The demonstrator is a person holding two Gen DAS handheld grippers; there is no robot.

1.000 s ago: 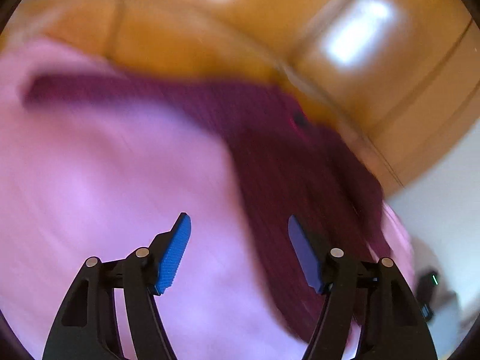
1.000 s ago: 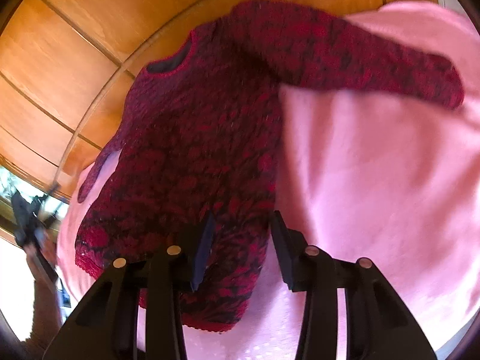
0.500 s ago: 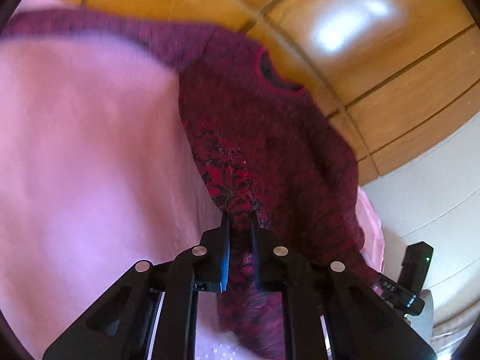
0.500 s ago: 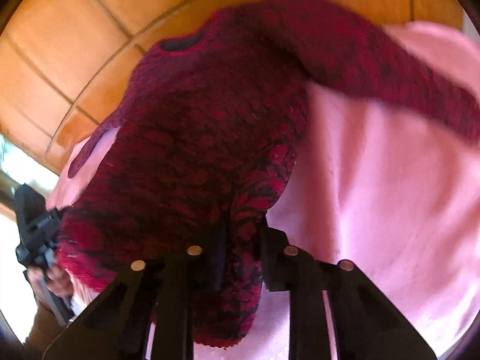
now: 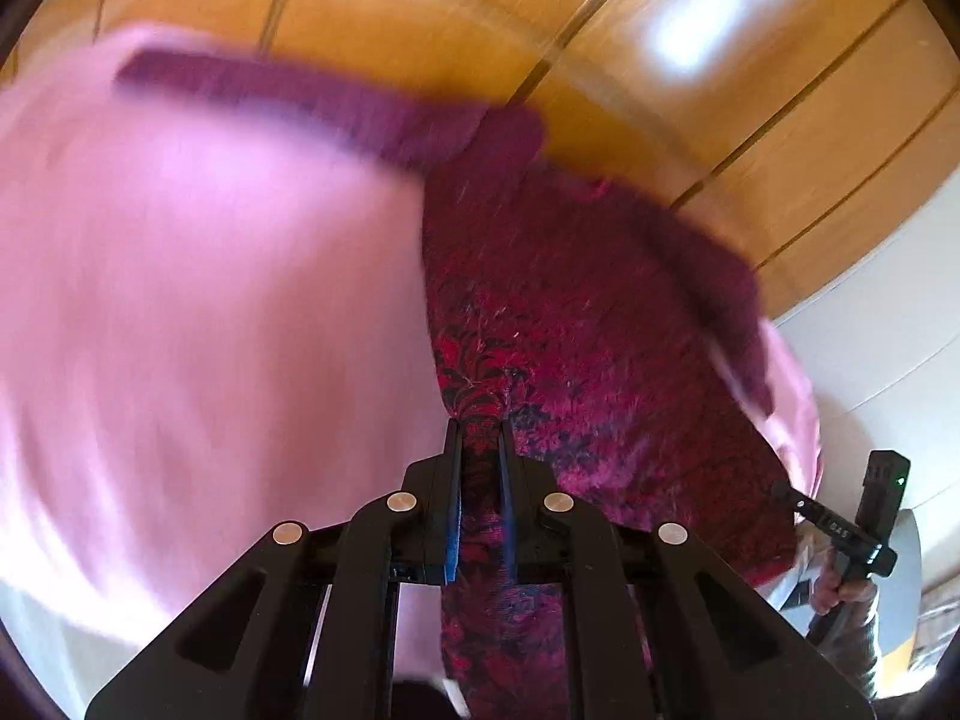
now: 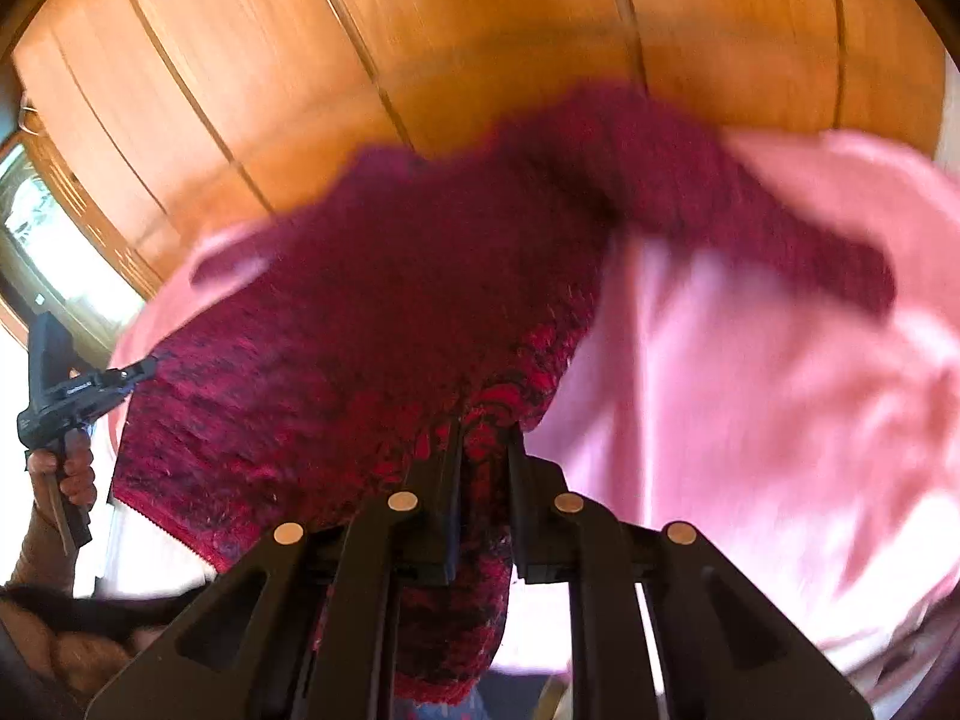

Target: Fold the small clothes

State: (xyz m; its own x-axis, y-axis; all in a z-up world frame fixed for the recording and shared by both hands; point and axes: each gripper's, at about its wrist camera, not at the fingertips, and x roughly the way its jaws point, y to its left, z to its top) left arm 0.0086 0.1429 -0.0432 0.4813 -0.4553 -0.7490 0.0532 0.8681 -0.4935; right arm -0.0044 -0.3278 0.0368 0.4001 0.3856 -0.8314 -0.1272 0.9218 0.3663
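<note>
A small dark red knitted sweater (image 5: 576, 324) lies spread on a pink blanket (image 5: 198, 312), blurred by motion. My left gripper (image 5: 480, 426) is shut on the sweater's near left hem corner, and knit bunches between the pads. My right gripper (image 6: 485, 426) is shut on the sweater (image 6: 384, 312) at its near right hem corner. One sleeve (image 5: 288, 90) stretches away to the left in the left wrist view. The other sleeve (image 6: 780, 240) reaches right in the right wrist view. The hem hangs lifted between both grippers.
The pink blanket (image 6: 750, 396) covers the surface under the sweater. Wooden panelling (image 6: 420, 48) stands behind it. The other hand-held gripper and the hand on it show at the edge of each view, the right gripper (image 5: 864, 534) and the left gripper (image 6: 66, 390).
Both grippers closed on the sweater's near hem corners. They have since lifted and pulled the hem, and the sweater has shifted on the blanket.
</note>
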